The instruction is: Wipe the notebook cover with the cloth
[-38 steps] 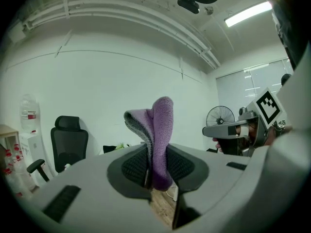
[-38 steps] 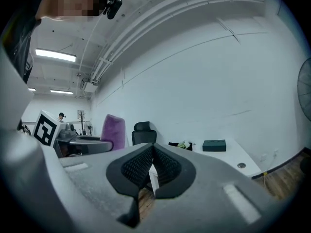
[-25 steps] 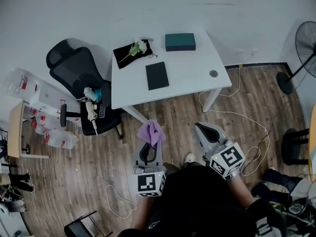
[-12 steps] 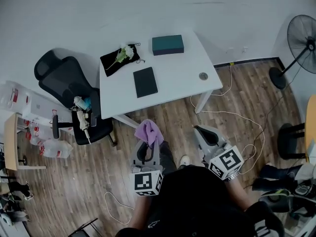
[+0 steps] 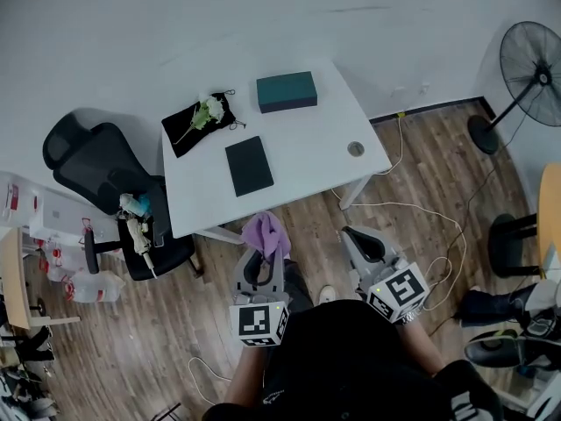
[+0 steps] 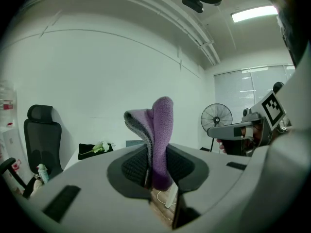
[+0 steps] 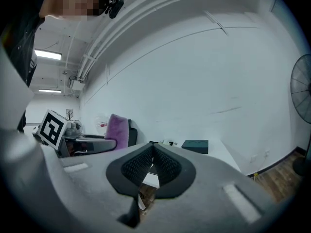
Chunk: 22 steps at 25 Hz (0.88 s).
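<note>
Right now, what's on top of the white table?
On the table: a dark notebook, a teal box, a black pouch with a flower. Anything beneath those is covered.

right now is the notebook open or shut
Shut: the notebook lies flat on the table, only its dark cover showing.

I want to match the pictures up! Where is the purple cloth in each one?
Head view: the purple cloth is just below the middle.
Left gripper view: it stands up in the middle, pinched by the left gripper.
Right gripper view: it is small, left of the middle.
Shared landmark: the standing fan.
</note>
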Available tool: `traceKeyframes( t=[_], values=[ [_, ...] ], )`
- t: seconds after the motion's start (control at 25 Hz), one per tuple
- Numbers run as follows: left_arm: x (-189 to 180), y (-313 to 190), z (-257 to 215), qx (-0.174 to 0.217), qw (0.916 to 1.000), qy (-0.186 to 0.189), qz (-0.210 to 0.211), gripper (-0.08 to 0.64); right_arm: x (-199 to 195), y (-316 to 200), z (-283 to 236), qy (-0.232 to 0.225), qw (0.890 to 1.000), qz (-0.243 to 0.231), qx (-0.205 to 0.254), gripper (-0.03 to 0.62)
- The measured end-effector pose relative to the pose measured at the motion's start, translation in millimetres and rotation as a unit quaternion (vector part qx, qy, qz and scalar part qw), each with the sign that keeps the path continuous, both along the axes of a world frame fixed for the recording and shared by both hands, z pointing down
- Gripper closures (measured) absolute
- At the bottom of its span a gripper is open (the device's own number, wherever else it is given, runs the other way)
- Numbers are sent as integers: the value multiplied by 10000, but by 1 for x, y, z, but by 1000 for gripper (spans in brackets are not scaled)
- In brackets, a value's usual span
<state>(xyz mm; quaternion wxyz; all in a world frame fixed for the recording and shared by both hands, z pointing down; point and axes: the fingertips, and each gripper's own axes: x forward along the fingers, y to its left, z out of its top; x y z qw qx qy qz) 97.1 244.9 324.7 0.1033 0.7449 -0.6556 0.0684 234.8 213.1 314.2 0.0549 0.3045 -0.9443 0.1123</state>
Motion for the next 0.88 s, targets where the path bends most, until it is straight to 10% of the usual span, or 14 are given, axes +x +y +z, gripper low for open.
traceKeyframes(
  t=[0.88],
  values=[
    [-73,-182,16,-275,9971,120,696,469,-78,-160,4,189,9984,477,-216,588]
  ],
)
